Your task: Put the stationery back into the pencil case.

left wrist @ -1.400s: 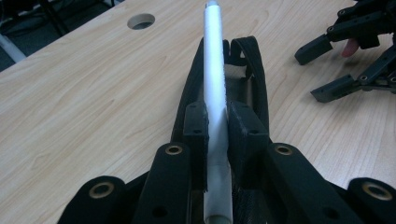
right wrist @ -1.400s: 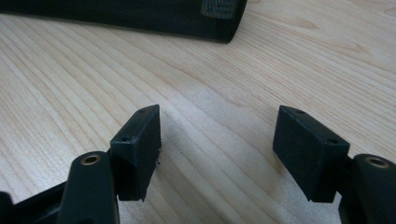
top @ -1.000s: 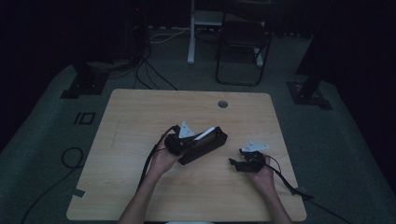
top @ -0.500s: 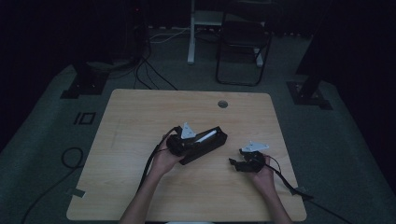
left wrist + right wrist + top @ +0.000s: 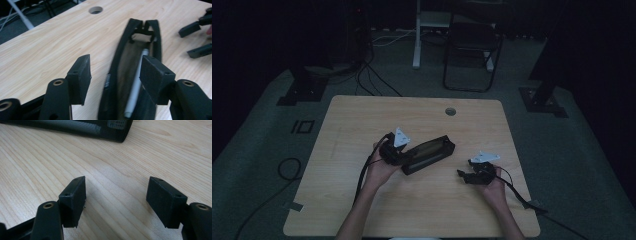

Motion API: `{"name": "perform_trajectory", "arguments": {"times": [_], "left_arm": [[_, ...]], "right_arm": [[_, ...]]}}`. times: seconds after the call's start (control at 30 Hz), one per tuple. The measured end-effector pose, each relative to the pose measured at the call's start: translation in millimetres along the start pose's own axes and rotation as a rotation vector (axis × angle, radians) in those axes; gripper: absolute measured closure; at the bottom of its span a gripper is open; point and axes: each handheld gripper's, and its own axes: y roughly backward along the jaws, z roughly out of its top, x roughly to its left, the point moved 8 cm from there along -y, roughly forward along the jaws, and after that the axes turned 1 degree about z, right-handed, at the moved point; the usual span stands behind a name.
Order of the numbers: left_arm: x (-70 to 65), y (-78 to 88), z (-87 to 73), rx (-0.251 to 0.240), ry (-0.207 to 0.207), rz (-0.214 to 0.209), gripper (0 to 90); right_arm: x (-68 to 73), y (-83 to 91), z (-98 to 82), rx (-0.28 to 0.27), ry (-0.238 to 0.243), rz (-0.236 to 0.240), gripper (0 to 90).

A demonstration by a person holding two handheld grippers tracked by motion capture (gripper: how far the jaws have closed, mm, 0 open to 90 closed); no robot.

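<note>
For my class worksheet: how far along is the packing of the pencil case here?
Done: a white pen lies inside the open black pencil case. In hand: the left hand-held gripper has just been opening, pads clear of the case. The right hand-held gripper waits open over bare table. Left: probably closing the case.

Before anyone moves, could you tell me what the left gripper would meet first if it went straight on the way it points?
Most likely the open black pencil case with the white pen inside, lying between the left gripper's open fingers; depth is hard to judge.
</note>
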Motion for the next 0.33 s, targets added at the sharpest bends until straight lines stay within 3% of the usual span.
{"name": "perform_trajectory", "arguments": {"times": [0.2, 0.3, 0.33], "left_arm": [[19.9, 10.6, -10.9, -0.01, 0.066, 0.046, 41.5], [35.6, 13.5, -23.5, 0.005, 0.103, 0.122, 41.7], [35.6, 13.5, -23.5, 0.005, 0.103, 0.122, 41.8]], "right_arm": [[0.2, 0.1, -0.2, 0.002, -0.001, 0.001, 31.6], [0.2, 0.1, -0.1, 0.001, -0.002, 0.001, 31.7], [0.2, 0.0, -0.1, 0.001, -0.002, 0.001, 31.7]]}}
